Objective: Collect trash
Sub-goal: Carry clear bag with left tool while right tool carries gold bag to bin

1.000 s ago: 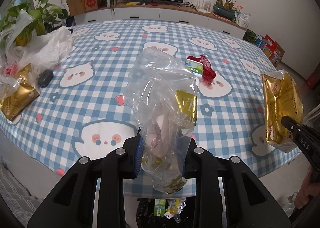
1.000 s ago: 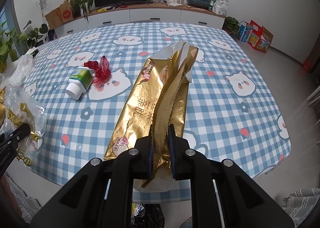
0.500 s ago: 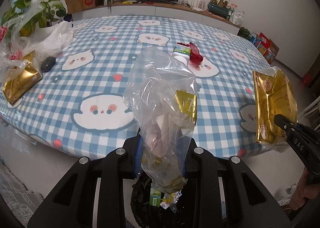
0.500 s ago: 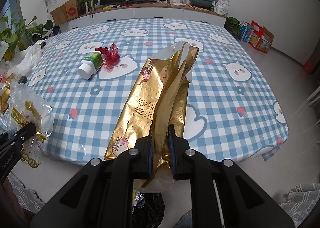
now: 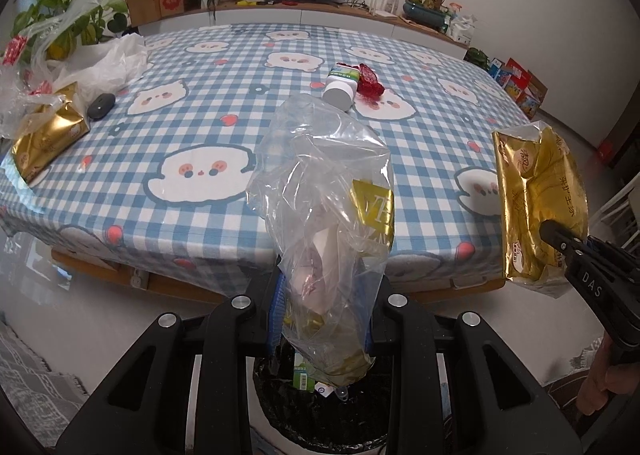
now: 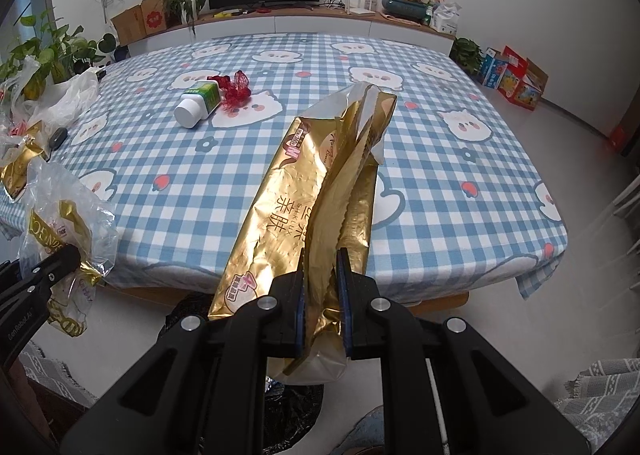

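Note:
My left gripper (image 5: pixel 323 297) is shut on a clear plastic bag (image 5: pixel 320 191) stuffed with gold wrappers; the bag hangs over a bin lined with a black bag (image 5: pixel 324 411) on the floor below. My right gripper (image 6: pixel 322 287) is shut on a long gold foil package (image 6: pixel 308 195), held in front of the table edge with the black-lined bin (image 6: pixel 288 415) beneath it. In the left wrist view the gold foil package (image 5: pixel 536 195) and the right gripper (image 5: pixel 560 239) show at the right. In the right wrist view the clear plastic bag (image 6: pixel 68 231) shows at the left.
On the blue checked tablecloth (image 5: pixel 280 103) lie a white bottle with a green label (image 5: pixel 340 85), a red mesh scrap (image 5: pixel 368 81), a dark mouse (image 5: pixel 101 106), a gold pack (image 5: pixel 44 139) and white plastic bags (image 5: pixel 104 63). Grey rugs lie on the floor at both sides.
Both grippers have drawn back from over the table to beyond its front edge, carrying their loads. The black-lined bin has come fully into view beneath them.

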Motion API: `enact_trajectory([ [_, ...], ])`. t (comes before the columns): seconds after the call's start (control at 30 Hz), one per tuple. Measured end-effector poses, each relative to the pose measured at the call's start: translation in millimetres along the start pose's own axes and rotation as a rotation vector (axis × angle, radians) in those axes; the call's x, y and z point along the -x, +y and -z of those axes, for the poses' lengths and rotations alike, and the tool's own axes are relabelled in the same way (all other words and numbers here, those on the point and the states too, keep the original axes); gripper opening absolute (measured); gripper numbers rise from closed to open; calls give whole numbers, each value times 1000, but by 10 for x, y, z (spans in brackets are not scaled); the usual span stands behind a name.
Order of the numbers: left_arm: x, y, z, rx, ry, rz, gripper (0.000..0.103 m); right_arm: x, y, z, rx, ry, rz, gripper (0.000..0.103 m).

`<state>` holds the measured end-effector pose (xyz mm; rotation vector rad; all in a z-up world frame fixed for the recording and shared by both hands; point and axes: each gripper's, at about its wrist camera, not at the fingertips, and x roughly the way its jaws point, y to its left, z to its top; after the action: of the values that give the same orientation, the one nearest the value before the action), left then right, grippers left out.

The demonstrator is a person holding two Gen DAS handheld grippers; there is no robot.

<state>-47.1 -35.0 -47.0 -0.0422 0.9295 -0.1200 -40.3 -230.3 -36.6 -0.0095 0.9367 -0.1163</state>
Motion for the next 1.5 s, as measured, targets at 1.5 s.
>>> enact_trajectory([
  [1.5,-631,-469,1129,-92,168,-6,28,-468,-68,1288,-34,193,-2,12],
])
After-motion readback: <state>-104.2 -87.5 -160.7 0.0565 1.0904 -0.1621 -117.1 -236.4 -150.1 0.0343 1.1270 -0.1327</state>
